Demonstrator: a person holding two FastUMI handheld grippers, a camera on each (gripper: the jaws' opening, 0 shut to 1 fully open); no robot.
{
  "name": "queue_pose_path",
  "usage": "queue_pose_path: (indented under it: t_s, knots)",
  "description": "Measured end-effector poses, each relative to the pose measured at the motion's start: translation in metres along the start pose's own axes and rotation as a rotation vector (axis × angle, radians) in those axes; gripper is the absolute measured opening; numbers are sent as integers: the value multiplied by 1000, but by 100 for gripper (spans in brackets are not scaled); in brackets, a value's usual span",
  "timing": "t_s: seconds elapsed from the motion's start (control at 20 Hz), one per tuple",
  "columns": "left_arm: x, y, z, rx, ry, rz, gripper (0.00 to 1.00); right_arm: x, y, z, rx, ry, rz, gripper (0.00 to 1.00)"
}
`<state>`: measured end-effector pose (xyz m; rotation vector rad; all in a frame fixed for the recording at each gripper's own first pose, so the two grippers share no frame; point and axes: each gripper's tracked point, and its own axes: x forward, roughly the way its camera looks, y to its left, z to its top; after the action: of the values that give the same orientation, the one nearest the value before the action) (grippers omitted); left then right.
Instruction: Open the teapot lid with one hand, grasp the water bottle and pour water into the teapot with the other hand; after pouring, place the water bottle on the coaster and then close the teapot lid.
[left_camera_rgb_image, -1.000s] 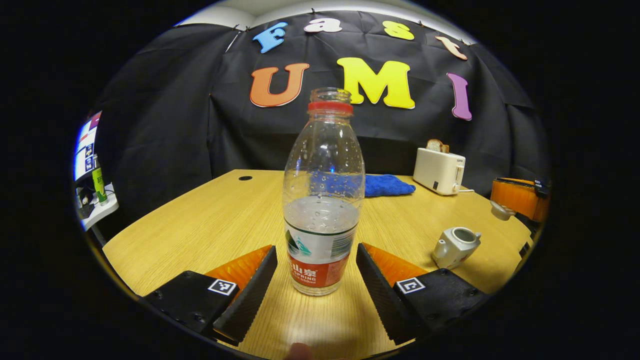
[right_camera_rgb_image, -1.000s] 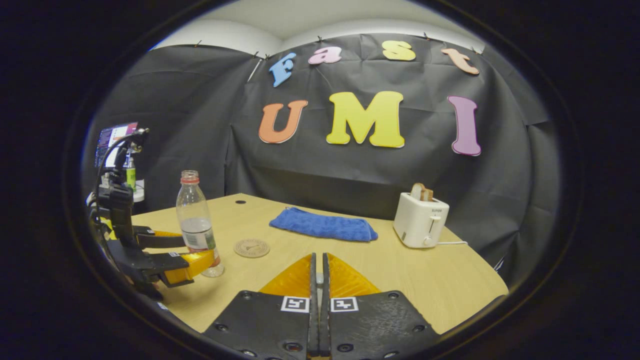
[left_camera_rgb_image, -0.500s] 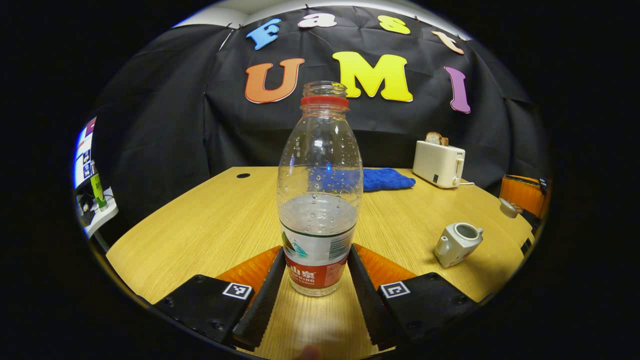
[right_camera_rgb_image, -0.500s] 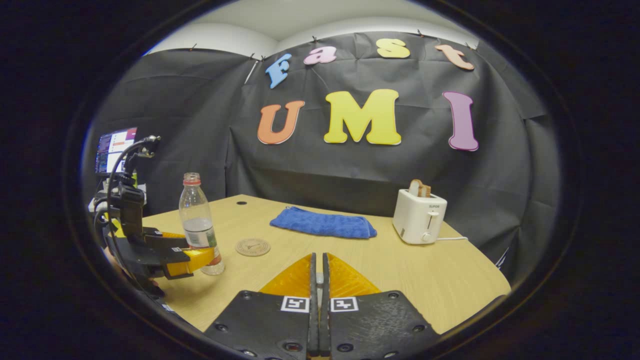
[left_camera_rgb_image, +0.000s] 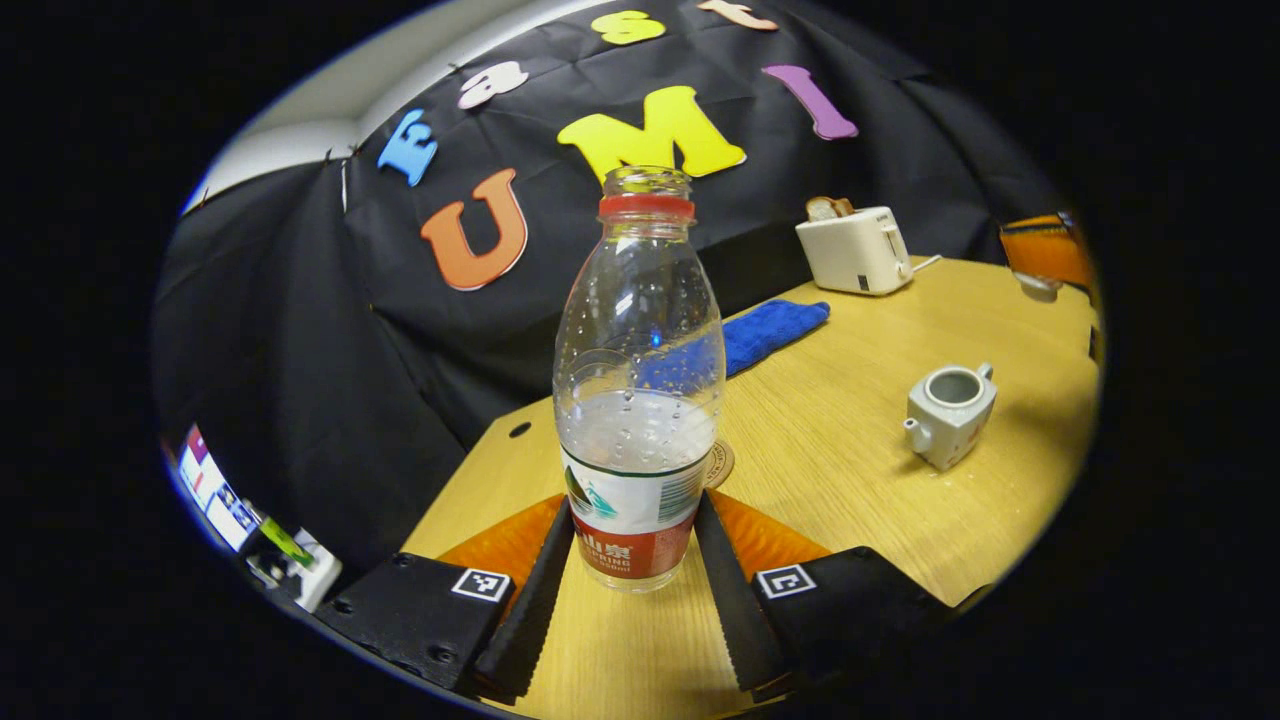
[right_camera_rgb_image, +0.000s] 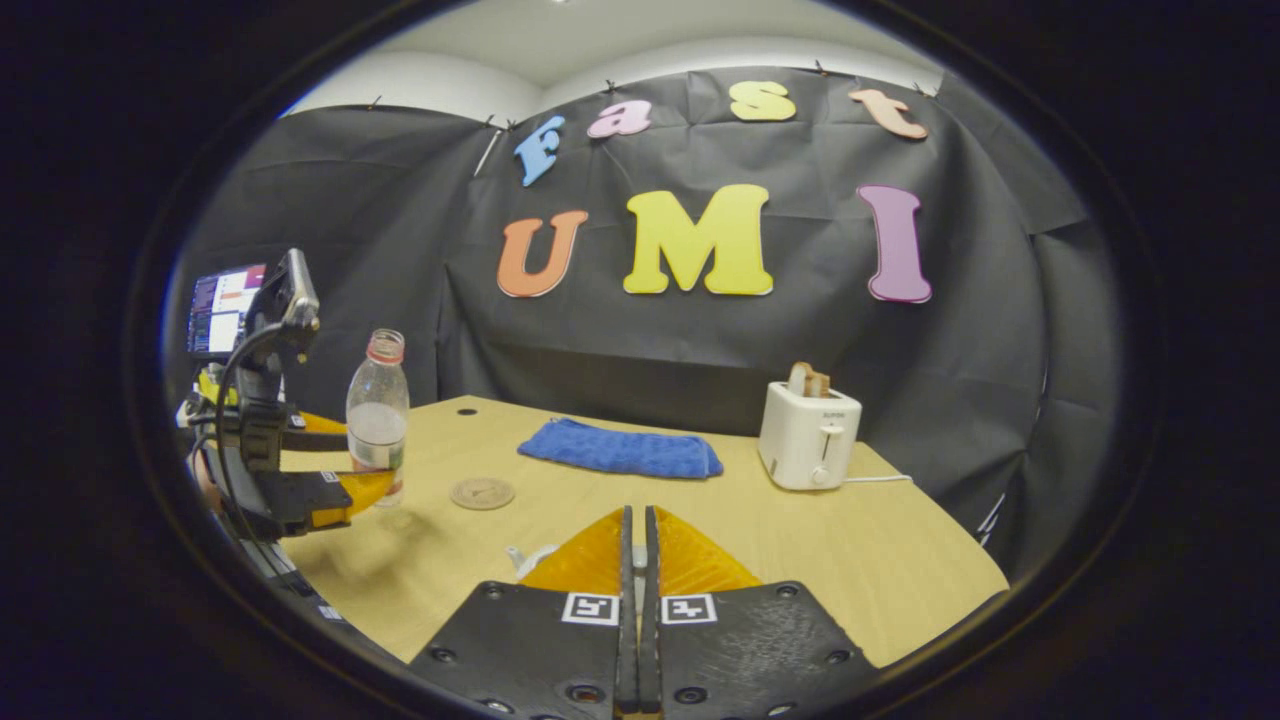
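Wooden table (right_camera_rgb_image: 900, 560) carries everything, largest first: a blue towel (right_camera_rgb_image: 615, 450) at the far side, a white toaster (right_camera_rgb_image: 805, 435) to its right, then the water bottle (left_camera_rgb_image: 640, 380), capless and lifted clear of the table at the left, clamped low on its label between both fingers of the left gripper (left_camera_rgb_image: 630, 560). Near the right sits the small white teapot (left_camera_rgb_image: 948, 412), lid off. A round coaster (right_camera_rgb_image: 481, 492) lies just right of the bottle. Right gripper (right_camera_rgb_image: 636, 560) has its fingers pressed together; whether they pinch anything cannot be told.
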<state>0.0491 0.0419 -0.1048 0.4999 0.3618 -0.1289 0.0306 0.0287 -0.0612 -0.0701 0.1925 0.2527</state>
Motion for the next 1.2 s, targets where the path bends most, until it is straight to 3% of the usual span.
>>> queue_pose_path:
  t_s: [0.3, 0.6, 0.65, 0.7, 1.0, 1.2]
  knots:
    - [4, -14, 7, 390, 5, 8, 74, -11, -26, -6, 19, -1, -30, 1]
    - [3, -34, 27, 702, -40, 33, 74, -16, -42, -14, 45, 8, -39, 1]
    - [2, -37, 30, 746, -46, 36, 78, -17, -44, -15, 52, 9, -41, 0]
    - [3, -40, 31, 784, -45, 39, 73, -18, -46, -18, 55, 11, -42, 1]
    - [5, -39, 33, 988, 7, 97, 74, -23, -54, -25, 62, 17, -45, 1]
    - [10, -40, 32, 1067, 28, 120, 73, -25, -60, -27, 65, 20, -49, 1]
